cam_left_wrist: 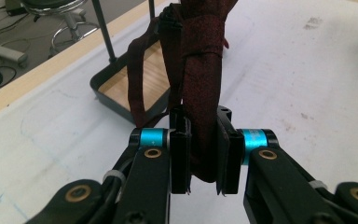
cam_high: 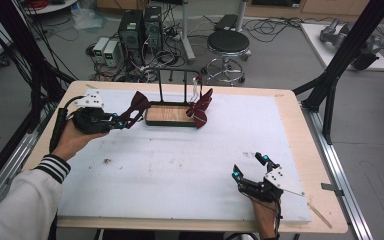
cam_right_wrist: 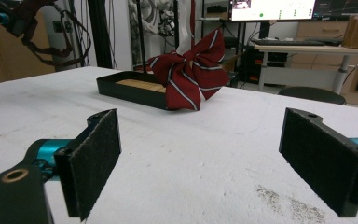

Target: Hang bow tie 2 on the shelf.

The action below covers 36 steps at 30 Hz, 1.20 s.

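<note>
The plain dark maroon fabric bow tie [cam_high: 136, 106] is clamped between the jaws of the left gripper [cam_high: 117, 121], held above the bench [cam_high: 180, 165] near its far left corner, just beside the left end of the black-rimmed rectangular tray with a wooden floor [cam_high: 169, 115]. In the left gripper view, the bow tie [cam_left_wrist: 200, 88] is seen pinched across one wing by the left gripper [cam_left_wrist: 204, 156], with its neck strap [cam_left_wrist: 135, 84] hanging in a loop toward the tray [cam_left_wrist: 121, 88].

The second bow tie, dark red with pale diagonal stripes [cam_high: 200, 109], leans on the right end of the tray, against the black wire rack [cam_high: 172, 85] that rises from the tray's far side. The right gripper [cam_high: 252, 167] rests near the front right corner of the bench with its jaws wide apart and nothing between them; the striped bow tie [cam_right_wrist: 191, 79] lies well ahead of it.

The step in hand is judged to be carrying the plain bow tie, probably to the tray or the rack. The following points are recommended:

- The clamp should be kept firm, since the fabric is soft and may slip.
- The hanging strap should be kept clear of the tray rim and the rack uprights, where snagging is likely.
- The bow tie should be released only once it is supported.
</note>
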Motion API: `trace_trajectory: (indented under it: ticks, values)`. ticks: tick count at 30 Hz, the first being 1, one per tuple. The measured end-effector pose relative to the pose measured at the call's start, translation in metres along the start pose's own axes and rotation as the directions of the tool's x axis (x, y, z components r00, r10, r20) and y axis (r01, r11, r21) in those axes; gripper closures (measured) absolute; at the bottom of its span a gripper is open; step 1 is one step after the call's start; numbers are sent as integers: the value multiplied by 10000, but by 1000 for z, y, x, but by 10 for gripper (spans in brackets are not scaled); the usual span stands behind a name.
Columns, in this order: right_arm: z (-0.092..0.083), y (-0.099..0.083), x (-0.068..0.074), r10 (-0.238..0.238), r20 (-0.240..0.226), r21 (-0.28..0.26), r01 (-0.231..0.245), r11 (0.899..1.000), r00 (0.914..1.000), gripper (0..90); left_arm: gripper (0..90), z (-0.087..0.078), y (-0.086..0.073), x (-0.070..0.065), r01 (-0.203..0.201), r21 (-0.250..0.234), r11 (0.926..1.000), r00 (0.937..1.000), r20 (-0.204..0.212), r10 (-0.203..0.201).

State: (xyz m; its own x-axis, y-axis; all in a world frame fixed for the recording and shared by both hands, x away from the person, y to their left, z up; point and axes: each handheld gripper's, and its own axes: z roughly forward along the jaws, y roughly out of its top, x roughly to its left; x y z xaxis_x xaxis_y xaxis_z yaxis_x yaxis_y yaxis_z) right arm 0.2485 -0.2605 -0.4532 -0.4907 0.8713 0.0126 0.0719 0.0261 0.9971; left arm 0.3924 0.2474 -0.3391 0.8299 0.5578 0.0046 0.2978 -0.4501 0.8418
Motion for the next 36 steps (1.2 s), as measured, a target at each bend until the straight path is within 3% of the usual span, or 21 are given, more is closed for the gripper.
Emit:
trace_trajectory:
  ticks: [10,21,28,34,36]
  values:
    - [0,0,0,7,1,0,-7,10000,10000,119,784,18,16,-3,-73,-201,9998,9999,136,75]
    - [0,0,0,1,6,5,-1,10000,10000,119,784,37,27,-2,240,-774,9967,9997,127,-231]
    - [0,0,0,-11,15,13,11,10000,10000,119,784,48,31,1,677,-1418,9876,9977,31,-679]
    - [0,0,0,6,-8,32,-6,10000,10000,119,785,54,33,5,881,-1716,9812,9957,-145,-919]
    - [0,0,0,-10,-2,34,10,10000,10000,119,784,56,37,5,831,-1642,9829,9962,-134,-864]
